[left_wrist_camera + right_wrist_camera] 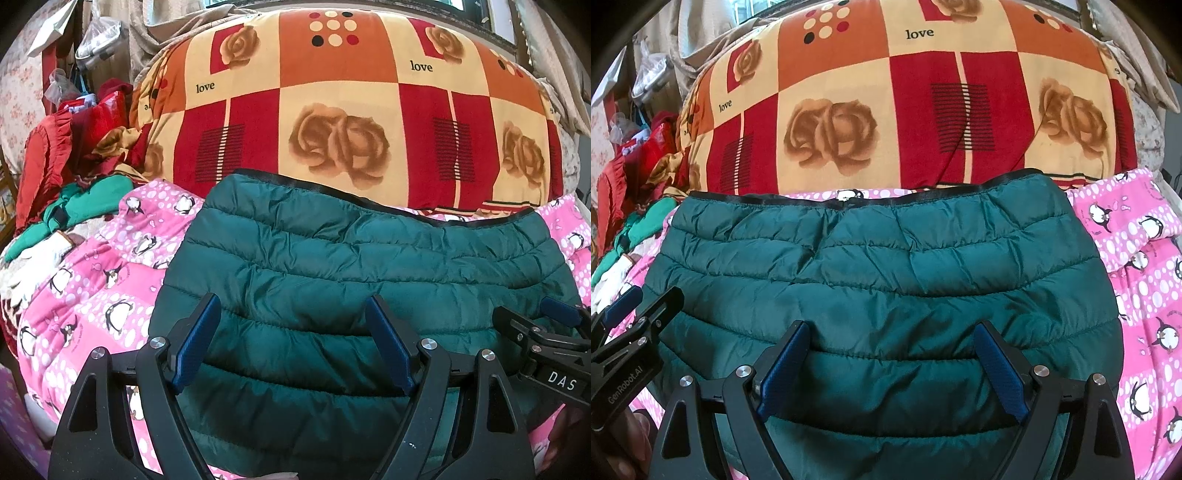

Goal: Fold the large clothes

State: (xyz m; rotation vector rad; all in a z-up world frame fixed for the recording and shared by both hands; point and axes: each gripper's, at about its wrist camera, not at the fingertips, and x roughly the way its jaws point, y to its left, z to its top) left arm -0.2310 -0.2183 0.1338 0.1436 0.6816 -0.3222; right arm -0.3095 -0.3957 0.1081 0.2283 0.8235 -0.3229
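A: Why is the green puffer jacket (879,295) lying flat like that?

B: It is spread on the pink penguin quilt (1145,288) on the bed, its black-trimmed hem at the far side near the big rose-patterned bedding (886,110). Flat like this, I'd say it is already a compact, partly folded block, set where both hands can reach its near edge.

A: And the tongs, do they have hold of it?

B: No. The left tongs (291,347) stand wide open over the jacket's near left part, nothing pinched between the blue pads (195,332). The right tongs (890,369) are also spread wide above the near middle, holding nothing.

A: Why both side by side?

B: Probably to take the near edge at two points, so the slippery padded cloth lifts evenly. The pile of clothes (55,221) at the left waits, well apart.
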